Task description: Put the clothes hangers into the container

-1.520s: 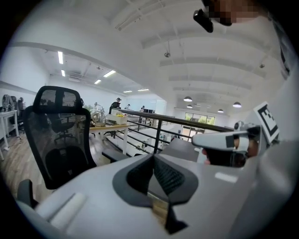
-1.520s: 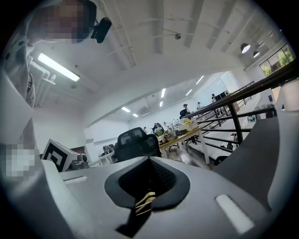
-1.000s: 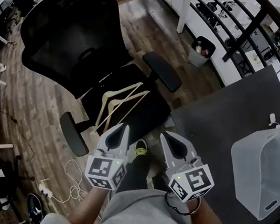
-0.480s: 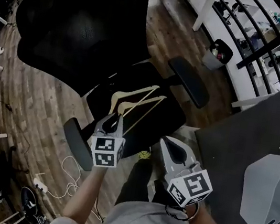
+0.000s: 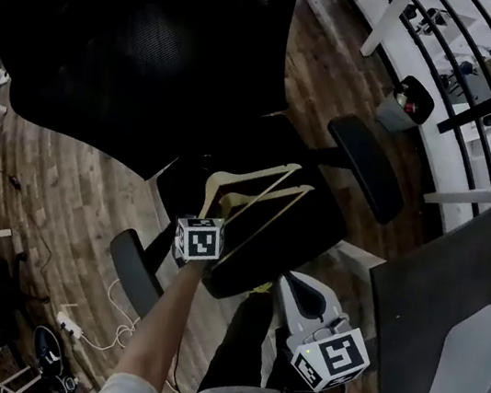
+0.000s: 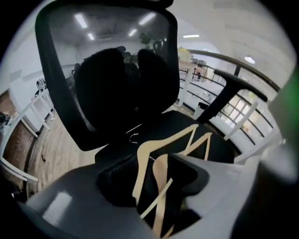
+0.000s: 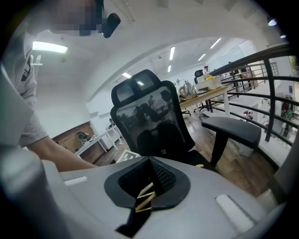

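Update, mid-reach. Pointing the left gripper [image 6: 156, 179] steeply down at two pale wooden clothes hangers [image 5: 255, 194], overlapped flat on the seat of a black mesh-backed office chair [image 5: 141, 43], right ahead of its tips. Just been spreading those jaws: wide apart now, hangers showing in the gap, not pinched by either pad. Holding the right gripper [image 5: 302, 292] back and to the right of the left one, near the seat's front edge, clenched tip to tip on nothing. Spotted the translucent white plastic container [image 5: 483, 366] way off to the right gripper's right, on a dark grey tabletop [image 5: 423, 305], well apart from the hangers.
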Demonstrator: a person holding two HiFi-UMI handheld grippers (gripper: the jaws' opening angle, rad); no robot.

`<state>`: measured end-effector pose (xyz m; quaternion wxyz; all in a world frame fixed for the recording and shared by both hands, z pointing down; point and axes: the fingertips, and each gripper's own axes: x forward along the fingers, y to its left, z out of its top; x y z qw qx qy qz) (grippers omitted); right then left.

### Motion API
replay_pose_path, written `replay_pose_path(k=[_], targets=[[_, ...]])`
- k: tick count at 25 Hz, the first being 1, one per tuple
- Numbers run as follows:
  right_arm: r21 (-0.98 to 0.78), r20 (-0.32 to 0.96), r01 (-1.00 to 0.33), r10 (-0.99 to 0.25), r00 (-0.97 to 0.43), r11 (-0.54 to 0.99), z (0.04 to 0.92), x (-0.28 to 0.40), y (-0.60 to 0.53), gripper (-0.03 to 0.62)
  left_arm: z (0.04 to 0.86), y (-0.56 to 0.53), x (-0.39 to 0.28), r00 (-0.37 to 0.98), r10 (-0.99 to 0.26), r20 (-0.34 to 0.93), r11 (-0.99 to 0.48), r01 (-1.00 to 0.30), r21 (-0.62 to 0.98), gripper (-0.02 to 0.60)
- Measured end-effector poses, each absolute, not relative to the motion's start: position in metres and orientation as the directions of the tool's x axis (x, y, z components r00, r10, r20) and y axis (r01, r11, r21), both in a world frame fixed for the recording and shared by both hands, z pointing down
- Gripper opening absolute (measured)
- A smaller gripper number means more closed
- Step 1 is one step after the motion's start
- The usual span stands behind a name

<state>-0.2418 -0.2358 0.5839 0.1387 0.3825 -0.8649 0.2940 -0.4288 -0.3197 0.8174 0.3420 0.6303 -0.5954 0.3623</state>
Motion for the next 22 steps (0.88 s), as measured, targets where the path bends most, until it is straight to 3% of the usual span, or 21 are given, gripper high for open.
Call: replay_pose_path(k=[7, 13, 22], targets=[[-0.421, 0.542, -0.755, -0.528, -0.654, 0.503, 0.629, -0.231, -0.228, 0.0, 0.9, -0.313, -0.442, 0.009, -0.375, 0.927, -0.15, -0.987, -0.051, 0.226], [-0.415, 0.577, -0.786, -0.536, -0.617, 0.459, 0.646, -0.214, -0.235, 0.0, 0.93, -0.304, -0.461, -0.021, -0.329, 0.944, -0.106, -0.993, -0.059, 0.212], [-0.434, 0.582, -0.79, -0.534, -0.613, 0.434, 0.655, -0.217, -0.236, 0.0, 0.961, -0.3, -0.459, -0.041, -0.275, 0.961, -0.153, -0.984, -0.086, 0.186]])
